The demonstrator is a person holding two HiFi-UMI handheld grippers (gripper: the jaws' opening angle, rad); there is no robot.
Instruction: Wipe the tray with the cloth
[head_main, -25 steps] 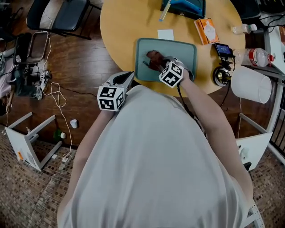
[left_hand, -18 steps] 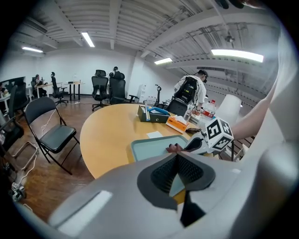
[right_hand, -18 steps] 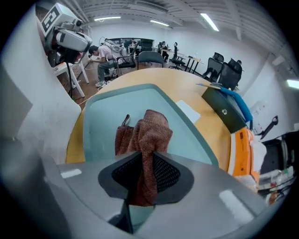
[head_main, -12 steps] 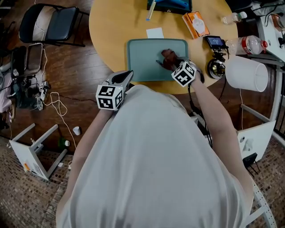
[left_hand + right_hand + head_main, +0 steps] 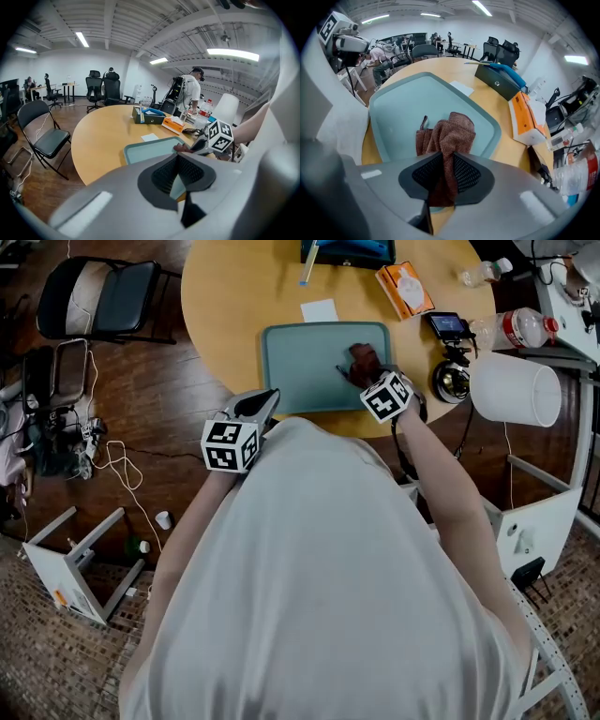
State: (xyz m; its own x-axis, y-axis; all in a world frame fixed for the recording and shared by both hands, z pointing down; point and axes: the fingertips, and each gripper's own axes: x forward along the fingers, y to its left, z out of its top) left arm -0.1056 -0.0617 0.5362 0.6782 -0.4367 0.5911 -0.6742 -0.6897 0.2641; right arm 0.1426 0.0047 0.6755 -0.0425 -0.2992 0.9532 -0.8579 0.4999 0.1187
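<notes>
A teal tray (image 5: 309, 371) lies on the round wooden table (image 5: 234, 296), close to its near edge. On the right part of the tray rests a crumpled brown cloth (image 5: 364, 359), and my right gripper (image 5: 362, 373) is shut on it. In the right gripper view the cloth (image 5: 451, 136) runs up between both mesh pads and spreads over the tray (image 5: 403, 108). My left gripper (image 5: 265, 399) hovers off the table's near edge, left of the tray, shut and holding nothing. In the left gripper view its jaws (image 5: 179, 174) point toward the tray (image 5: 150, 147).
Behind the tray lie a white paper slip (image 5: 320, 310), a dark box (image 5: 347, 249) and an orange carton (image 5: 403, 289). A small device (image 5: 448, 326), a water bottle (image 5: 520, 329) and a white bin (image 5: 511, 388) stand to the right. A folding chair (image 5: 112, 292) and cables (image 5: 103, 456) are on the left.
My right gripper has dragged the cloth across the tray from left of centre to its right part. The left gripper has stayed where it was.
</notes>
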